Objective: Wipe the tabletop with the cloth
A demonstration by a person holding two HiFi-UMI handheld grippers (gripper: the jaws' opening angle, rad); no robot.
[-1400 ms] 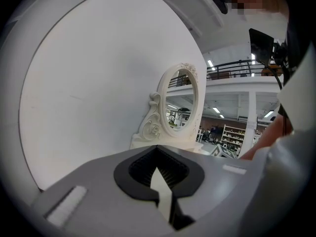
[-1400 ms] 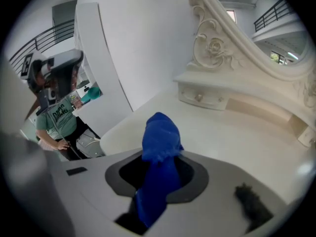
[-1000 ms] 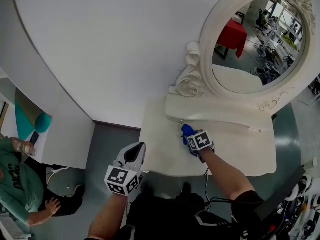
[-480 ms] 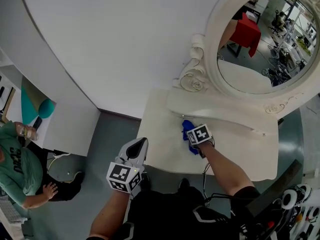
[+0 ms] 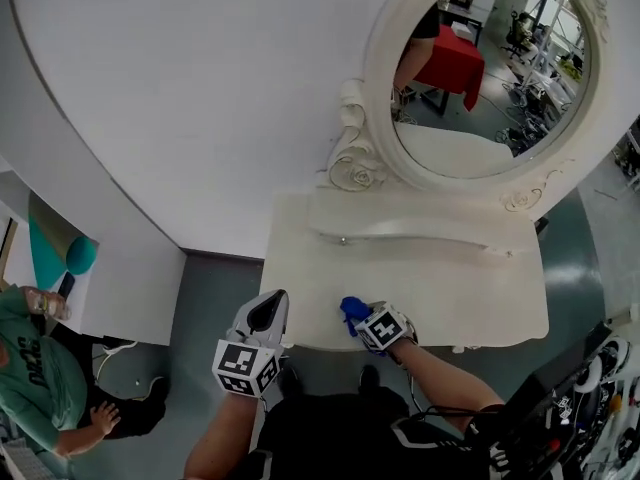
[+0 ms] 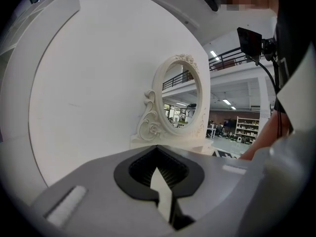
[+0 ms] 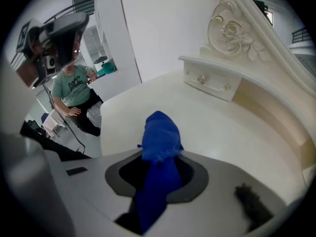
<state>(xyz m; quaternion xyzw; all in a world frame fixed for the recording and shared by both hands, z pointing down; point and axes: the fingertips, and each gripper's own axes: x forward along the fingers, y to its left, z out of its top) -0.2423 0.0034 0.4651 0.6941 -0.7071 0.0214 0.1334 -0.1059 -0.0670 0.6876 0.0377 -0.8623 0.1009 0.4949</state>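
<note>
While you are pinching the bunched blue cloth (image 5: 349, 311) in your right hand-held gripper's (image 5: 357, 320) closed jaws at the desk (image 5: 450, 293) edge farthest from the mirror (image 5: 480, 68), you are probably wiping mid-stroke and likely needing a pressed sweep toward the mirror next, your left hand-held gripper (image 5: 268, 310) hanging shut and empty.

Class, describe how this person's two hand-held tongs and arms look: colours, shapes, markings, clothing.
The left tongs and right tongs are pale grey plastic shells with dark ribbed linings inside tapering jaws. Each carries a white cube printed with black square markers. The forearms are bare; the person wears a black top.
</note>
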